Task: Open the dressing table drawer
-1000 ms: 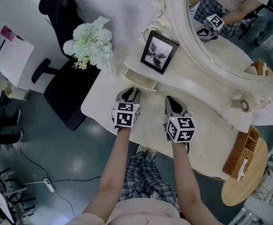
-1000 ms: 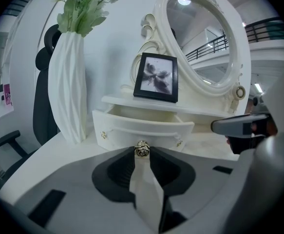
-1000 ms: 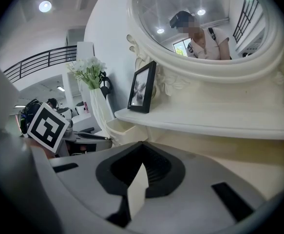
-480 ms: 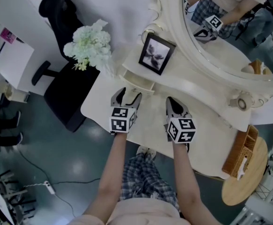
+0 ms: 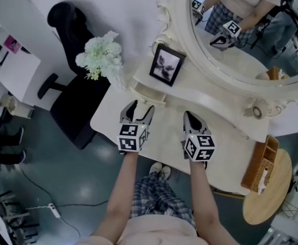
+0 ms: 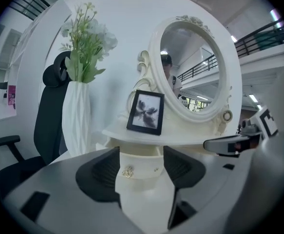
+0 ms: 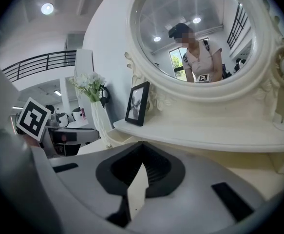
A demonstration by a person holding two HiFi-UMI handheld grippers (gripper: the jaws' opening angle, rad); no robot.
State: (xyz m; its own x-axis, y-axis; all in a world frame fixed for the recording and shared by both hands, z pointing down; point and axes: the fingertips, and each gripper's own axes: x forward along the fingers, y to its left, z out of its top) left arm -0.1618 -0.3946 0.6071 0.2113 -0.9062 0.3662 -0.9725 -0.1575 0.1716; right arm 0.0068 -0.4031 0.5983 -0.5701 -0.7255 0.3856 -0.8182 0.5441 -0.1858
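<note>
The small cream drawer stands pulled out from under the dressing table's shelf, below the photo frame. In the left gripper view its front with a small gold knob shows between the jaws, apart from both pads. My left gripper hovers just in front of the drawer, jaws opening and holding nothing. To its right, my right gripper hangs over the tabletop with its tips together and nothing in them.
A black-framed photo stands on the shelf under the big oval mirror. White flowers in a vase sit at the table's left end, beside a black office chair. A wooden basket rests on a round stool at right.
The left gripper has let go of the drawer knob, spread its jaws and drawn back and upward. The right gripper has lifted slightly. The drawer stays pulled out.
</note>
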